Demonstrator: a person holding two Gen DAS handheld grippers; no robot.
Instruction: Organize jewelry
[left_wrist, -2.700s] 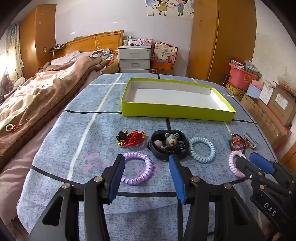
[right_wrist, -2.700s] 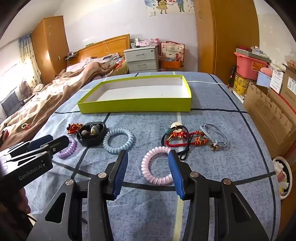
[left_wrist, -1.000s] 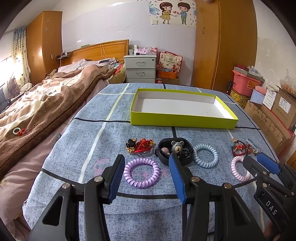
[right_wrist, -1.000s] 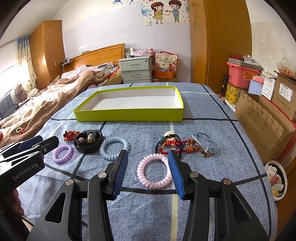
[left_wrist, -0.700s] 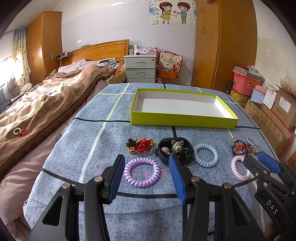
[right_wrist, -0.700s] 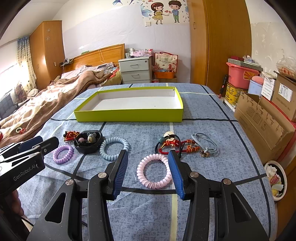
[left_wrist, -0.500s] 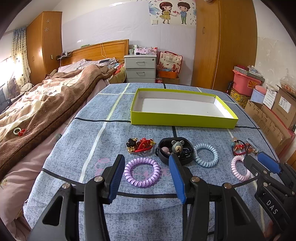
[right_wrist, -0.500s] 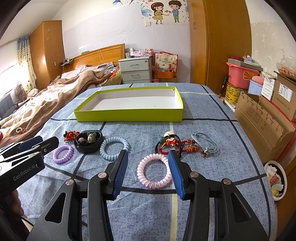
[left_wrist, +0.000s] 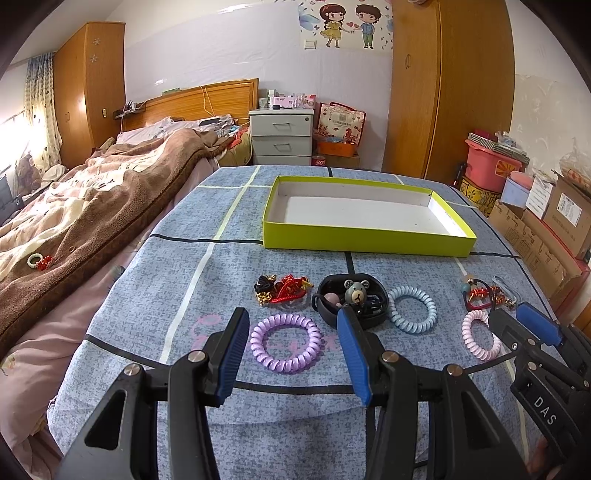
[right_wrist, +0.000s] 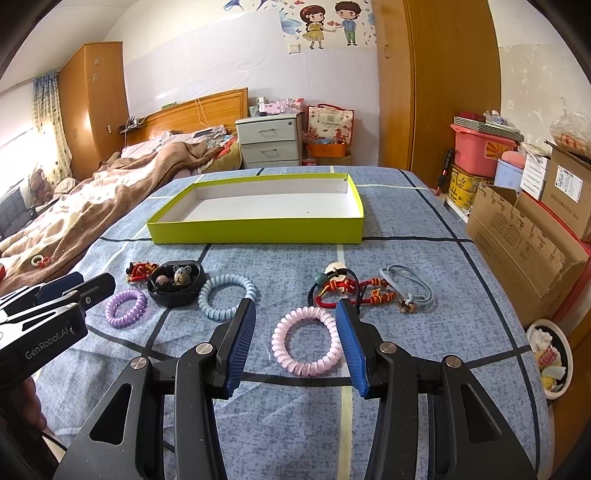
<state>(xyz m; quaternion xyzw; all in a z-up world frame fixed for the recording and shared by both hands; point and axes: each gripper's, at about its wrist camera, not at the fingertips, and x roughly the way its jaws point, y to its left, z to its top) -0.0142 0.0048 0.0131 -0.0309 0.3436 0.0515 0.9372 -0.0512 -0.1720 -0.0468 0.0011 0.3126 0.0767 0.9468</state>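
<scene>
Blue pads (left_wrist: 231, 350) of the left gripper (left_wrist: 291, 350) stand wide apart and hold nothing; they hover just above the blue cloth (left_wrist: 177, 295), with the purple coil (left_wrist: 285, 342) lying flat in the gap between them, untouched as far as one can see. Just beyond its right pad sits a black dish (left_wrist: 351, 301) with a small bear charm inside. Left of the dish lies a red and gold tangle (left_wrist: 282, 290), right of it a blue coil (left_wrist: 413, 308), then a pink coil (left_wrist: 480, 339) near the right gripper (left_wrist: 524, 325), which shows from the side at the right edge. Farther off, the green tray (left_wrist: 365, 242) lies open with a bare white floor.

From the right wrist, the right gripper (right_wrist: 295, 341) is spread just as wide, empty, and the pink coil (right_wrist: 307, 339) lies flat between its pads (right_wrist: 242, 339). Beyond it lies a red cord bracelet (right_wrist: 349, 290) tangled with a black band, and a grey-blue cord (right_wrist: 406, 282) to its right. To the left are the blue coil (right_wrist: 226, 297), the dish (right_wrist: 176, 282), the red tangle (right_wrist: 140, 269) and the purple coil (right_wrist: 125, 308). The left gripper (right_wrist: 85, 291) pokes in from the left edge beside the purple coil. The tray (right_wrist: 258, 230) sits at the far middle of the cloth (right_wrist: 424, 332).
</scene>
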